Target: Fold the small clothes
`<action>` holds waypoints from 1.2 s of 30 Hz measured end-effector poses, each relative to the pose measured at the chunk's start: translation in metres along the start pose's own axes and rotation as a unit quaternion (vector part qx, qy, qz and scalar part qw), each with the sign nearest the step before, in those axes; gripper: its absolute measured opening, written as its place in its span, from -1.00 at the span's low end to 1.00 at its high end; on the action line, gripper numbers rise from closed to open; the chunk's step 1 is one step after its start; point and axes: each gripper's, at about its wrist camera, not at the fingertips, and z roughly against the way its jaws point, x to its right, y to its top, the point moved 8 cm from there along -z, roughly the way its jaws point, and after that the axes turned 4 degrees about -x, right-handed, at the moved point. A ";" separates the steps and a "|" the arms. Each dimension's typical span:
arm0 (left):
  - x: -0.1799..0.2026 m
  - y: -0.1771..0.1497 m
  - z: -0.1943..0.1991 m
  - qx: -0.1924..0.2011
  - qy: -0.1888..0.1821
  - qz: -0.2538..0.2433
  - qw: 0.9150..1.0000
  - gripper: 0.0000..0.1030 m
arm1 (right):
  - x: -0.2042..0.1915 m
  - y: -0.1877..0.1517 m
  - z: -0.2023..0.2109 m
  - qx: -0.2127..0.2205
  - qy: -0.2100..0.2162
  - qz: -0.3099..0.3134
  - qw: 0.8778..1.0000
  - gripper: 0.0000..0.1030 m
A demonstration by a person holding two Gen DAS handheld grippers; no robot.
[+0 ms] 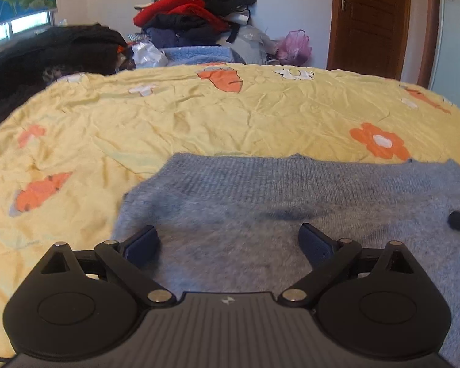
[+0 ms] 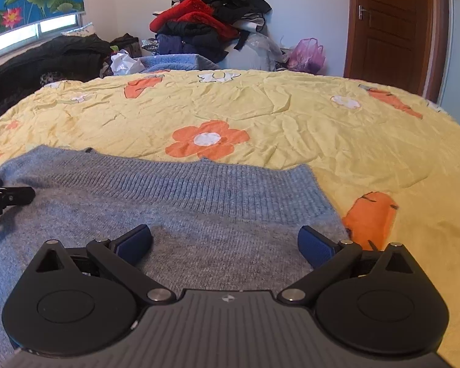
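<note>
Both tools, left [image 1: 228,240] and right [image 2: 225,240], hang spread and empty over the sweater [image 1: 291,214]; pinching deep could snag the bedsheet [image 1: 199,113].

Left gripper [image 1: 228,239]: jaws spread wide, both blue-padded fingers [image 1: 144,243] angled outward, nothing clamped between them; the tool tilts downward and forward. Right gripper [image 2: 225,240]: same posture, jaws spread wide, blue pads [image 2: 316,245] apart and gripping nothing, tilted downward. Each tool appears at the edge of the other's view as a black tip, so the two lie side by side, apart.
</note>
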 end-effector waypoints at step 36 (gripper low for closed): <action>-0.116 -0.134 0.125 -0.016 -0.226 0.433 0.872 1.00 | -0.031 -0.075 0.075 0.005 0.009 0.060 0.998 1.00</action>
